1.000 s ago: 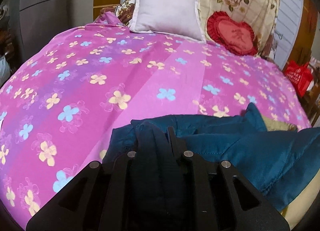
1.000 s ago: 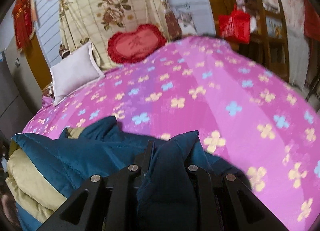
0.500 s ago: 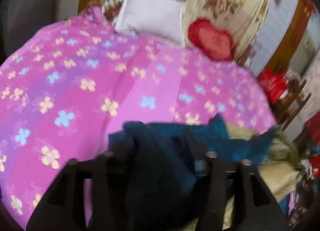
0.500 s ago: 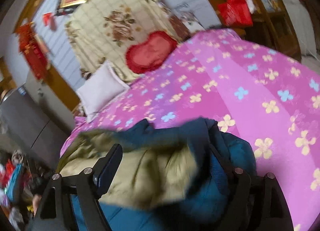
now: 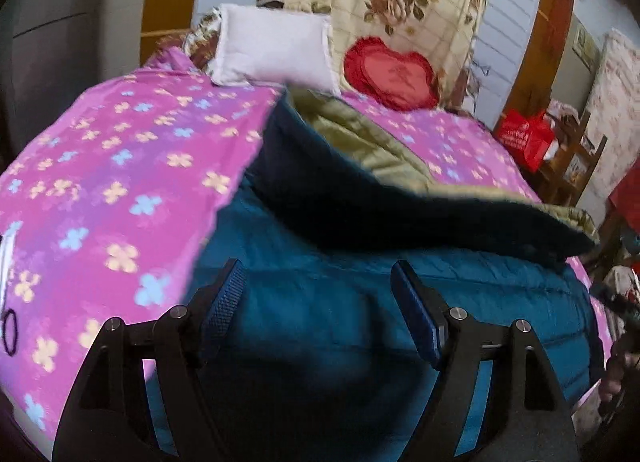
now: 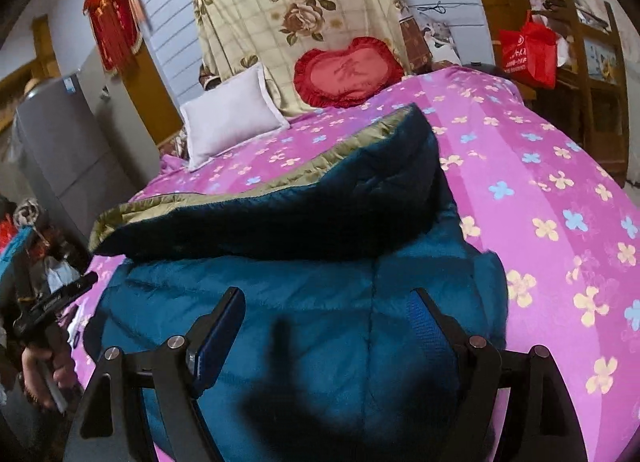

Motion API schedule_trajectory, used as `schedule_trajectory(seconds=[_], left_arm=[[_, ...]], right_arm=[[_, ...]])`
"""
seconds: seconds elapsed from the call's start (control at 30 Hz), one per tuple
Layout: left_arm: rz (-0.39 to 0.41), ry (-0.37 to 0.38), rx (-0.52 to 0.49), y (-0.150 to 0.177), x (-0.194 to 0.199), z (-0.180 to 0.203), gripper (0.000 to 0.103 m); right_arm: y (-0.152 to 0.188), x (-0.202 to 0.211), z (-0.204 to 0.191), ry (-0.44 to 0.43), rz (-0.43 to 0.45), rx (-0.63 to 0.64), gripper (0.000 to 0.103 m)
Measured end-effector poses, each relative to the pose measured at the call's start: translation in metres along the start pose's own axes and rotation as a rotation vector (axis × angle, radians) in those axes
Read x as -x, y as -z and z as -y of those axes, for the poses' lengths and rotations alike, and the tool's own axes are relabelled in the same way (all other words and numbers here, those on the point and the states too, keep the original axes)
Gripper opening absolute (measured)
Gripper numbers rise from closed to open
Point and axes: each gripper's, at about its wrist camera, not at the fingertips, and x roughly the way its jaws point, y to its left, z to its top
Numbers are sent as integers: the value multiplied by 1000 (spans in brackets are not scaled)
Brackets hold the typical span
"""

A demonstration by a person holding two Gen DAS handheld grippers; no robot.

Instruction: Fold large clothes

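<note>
A teal quilted jacket with an olive lining lies on the pink flowered bedspread. Its far part is turned up and blurred, with the lining showing. My left gripper hovers over the near teal panel. Its jaws are opening and nothing is between them. In the right wrist view the same jacket fills the middle of the bed. My right gripper stands open above it, holding nothing. The left gripper shows at that view's left edge, in a hand.
A white pillow, a red heart cushion and a floral blanket stand at the head of the bed. A red bag hangs on wooden furniture at the right. A grey cabinet stands at the left.
Both grippers were shut on folds of the jacket and have opened and let go. They drew back and rose. The jacket's far part has swung up the bed, lining exposed.
</note>
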Motion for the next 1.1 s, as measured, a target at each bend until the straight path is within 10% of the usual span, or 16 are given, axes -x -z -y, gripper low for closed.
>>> schedule_trajectory(seconds=[0.3, 0.43, 0.53, 0.8, 0.97, 1.1], left_arm=[[-93, -23, -95, -82, -91, 63, 76], [-146, -221, -163, -98, -158, 58, 76], [-239, -236, 4, -84, -194, 13, 81], [-148, -268, -1, -84, -173, 15, 80], [-21, -97, -50, -74, -92, 33, 80], [-100, -5, -85, -32, -61, 50, 80]], right_arm=[[-63, -89, -2, 78, -189, -61, 85], [-62, -144, 17, 154, -302, -110, 101], [-63, -150, 30, 125, -277, -143, 103], [-61, -156, 29, 101, -215, -152, 102], [-64, -89, -6, 91, -76, -63, 98], [-40, -53, -57, 71, -73, 90, 98]])
